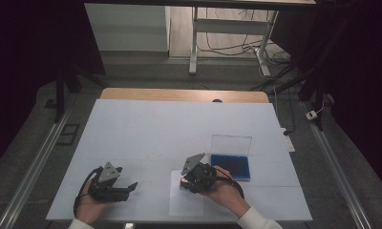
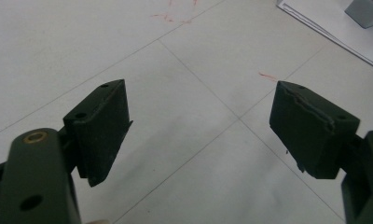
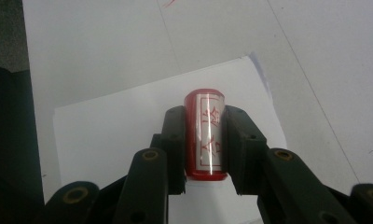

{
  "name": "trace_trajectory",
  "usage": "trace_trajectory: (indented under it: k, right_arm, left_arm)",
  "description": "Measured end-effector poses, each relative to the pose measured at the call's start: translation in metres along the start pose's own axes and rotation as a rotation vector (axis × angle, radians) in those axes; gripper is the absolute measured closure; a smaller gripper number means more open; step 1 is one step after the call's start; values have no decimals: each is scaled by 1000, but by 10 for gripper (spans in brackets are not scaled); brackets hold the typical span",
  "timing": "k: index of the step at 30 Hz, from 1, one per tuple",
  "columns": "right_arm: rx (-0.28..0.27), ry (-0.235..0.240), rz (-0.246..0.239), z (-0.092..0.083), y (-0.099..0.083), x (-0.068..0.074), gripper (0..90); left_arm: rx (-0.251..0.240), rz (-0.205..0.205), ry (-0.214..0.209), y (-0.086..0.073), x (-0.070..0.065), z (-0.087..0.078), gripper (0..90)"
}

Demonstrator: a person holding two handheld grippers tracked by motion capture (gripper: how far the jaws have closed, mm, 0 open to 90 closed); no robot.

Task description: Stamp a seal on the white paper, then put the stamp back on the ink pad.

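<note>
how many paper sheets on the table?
1: the white paper sheet lies at the table's near edge, under the right gripper and its red stamp. More may be hidden beneath it.

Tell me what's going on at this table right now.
A person holds a gripper in each hand. The right gripper is shut on a red stamp with red characters on its side, holding it over a white sheet of paper near the table's front edge. The left gripper is open with nothing between its jaws, off to the side above the white table. A blue ink pad case with its clear lid up sits beside the right hand.
</note>
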State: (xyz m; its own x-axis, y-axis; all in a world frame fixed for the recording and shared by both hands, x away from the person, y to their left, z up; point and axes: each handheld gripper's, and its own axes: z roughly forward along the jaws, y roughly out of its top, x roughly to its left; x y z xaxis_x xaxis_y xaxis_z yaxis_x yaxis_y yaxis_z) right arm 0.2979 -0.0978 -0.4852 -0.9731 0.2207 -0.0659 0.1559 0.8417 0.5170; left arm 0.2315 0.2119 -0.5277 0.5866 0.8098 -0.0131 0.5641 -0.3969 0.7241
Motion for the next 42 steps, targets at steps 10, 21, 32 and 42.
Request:
trace_trajectory:
  k: [10,21,32,42]
  right_arm:
    - [-57,20,39,-7,-1,-5,701]
    - [-140,-15,40,-36,-1,-10,701]
    - [-169,-40,59,-49,-6,-16,700]
    - [-180,-68,75,-60,-12,-26,701]
  left_arm:
    - [-1,1,2,0,1,0,200]
    - [-2,3,2,0,1,0,200]
    - [-2,0,3,-1,1,-1,200]
    - [-2,2,6,-1,1,-2,200]
